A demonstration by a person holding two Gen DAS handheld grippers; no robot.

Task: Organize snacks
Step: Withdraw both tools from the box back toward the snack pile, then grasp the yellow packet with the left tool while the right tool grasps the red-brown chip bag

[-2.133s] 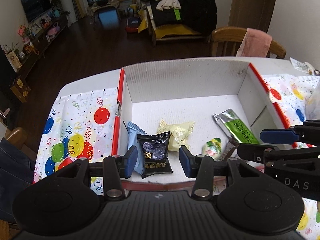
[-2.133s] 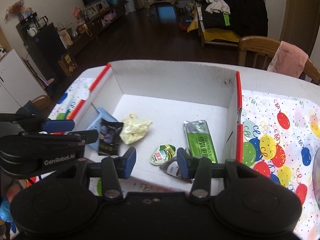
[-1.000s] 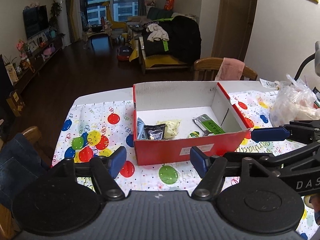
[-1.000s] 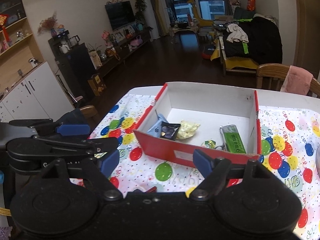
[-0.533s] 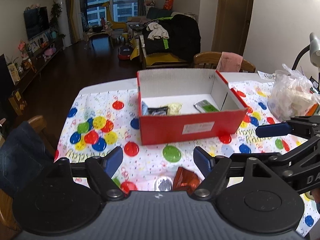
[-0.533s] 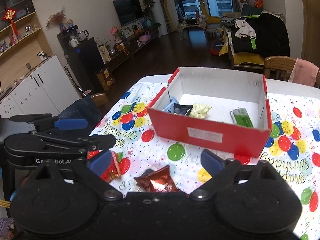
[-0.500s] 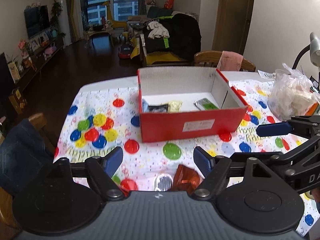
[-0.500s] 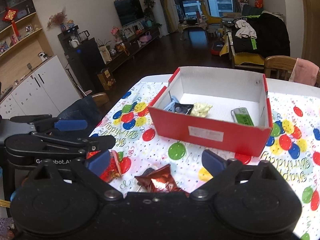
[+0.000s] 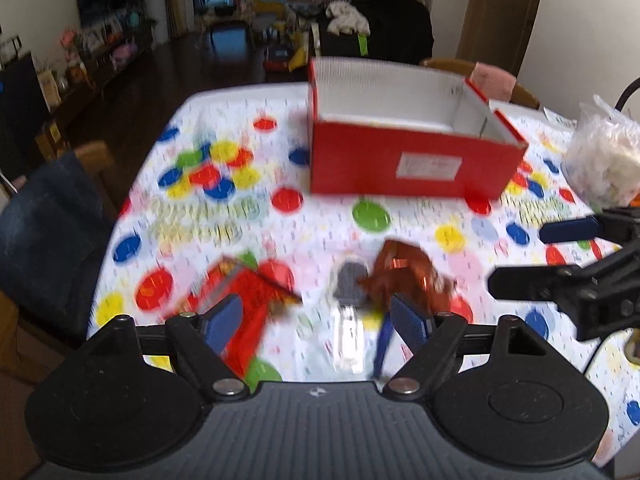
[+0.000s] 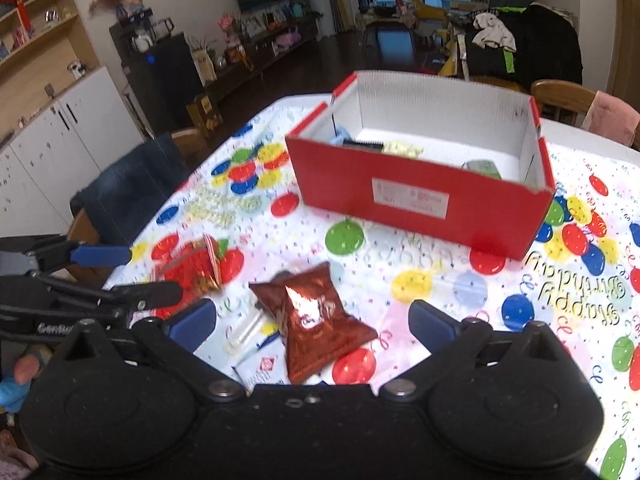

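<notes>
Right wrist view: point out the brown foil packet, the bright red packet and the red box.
brown foil packet (image 10: 316, 320): right wrist view, middle of its crinkled face.
bright red packet (image 10: 192, 268): right wrist view, its upper face.
red box (image 10: 340, 176): right wrist view, near outer wall.

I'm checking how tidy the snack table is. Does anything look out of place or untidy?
Yes. Several snacks lie loose on the tablecloth outside the red box: a brown foil packet, a red packet and a clear wrapper. Nothing looks spilled or damaged.
</notes>
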